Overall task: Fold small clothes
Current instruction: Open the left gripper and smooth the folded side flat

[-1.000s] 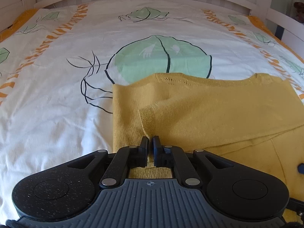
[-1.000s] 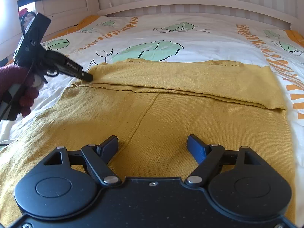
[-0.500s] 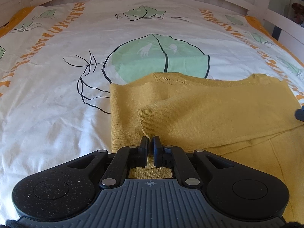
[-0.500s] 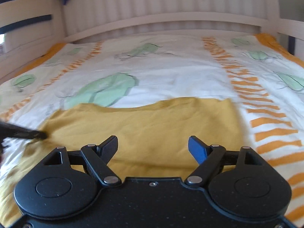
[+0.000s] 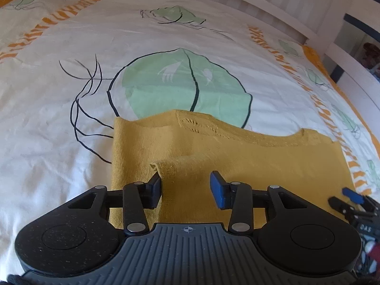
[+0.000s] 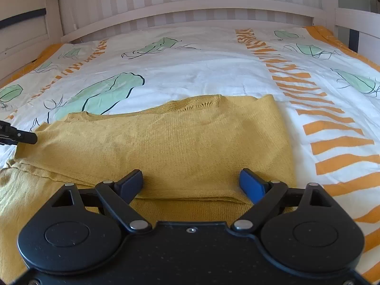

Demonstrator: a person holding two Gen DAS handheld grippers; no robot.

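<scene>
A mustard-yellow knit top (image 5: 249, 156) lies on the bed with its upper part folded over the lower. My left gripper (image 5: 186, 187) is open just above the folded sleeve cuff (image 5: 171, 166), with nothing between its fingers. In the right wrist view the same top (image 6: 178, 142) fills the middle. My right gripper (image 6: 191, 184) is open and empty over the folded layer's near edge. The left gripper's tip (image 6: 21, 137) shows at the far left by the top's corner. The right gripper's tip (image 5: 349, 197) shows at the lower right of the left wrist view.
The white bedsheet (image 5: 59, 130) has green leaf prints and orange stripes (image 6: 332, 128). A white slatted headboard (image 6: 190, 2) runs along the back. A side rail (image 5: 351, 47) stands at the right.
My left gripper has opened and let go of the sleeve cuff, which now lies on the top. My right gripper stayed open and shifted over the fold's near edge.
</scene>
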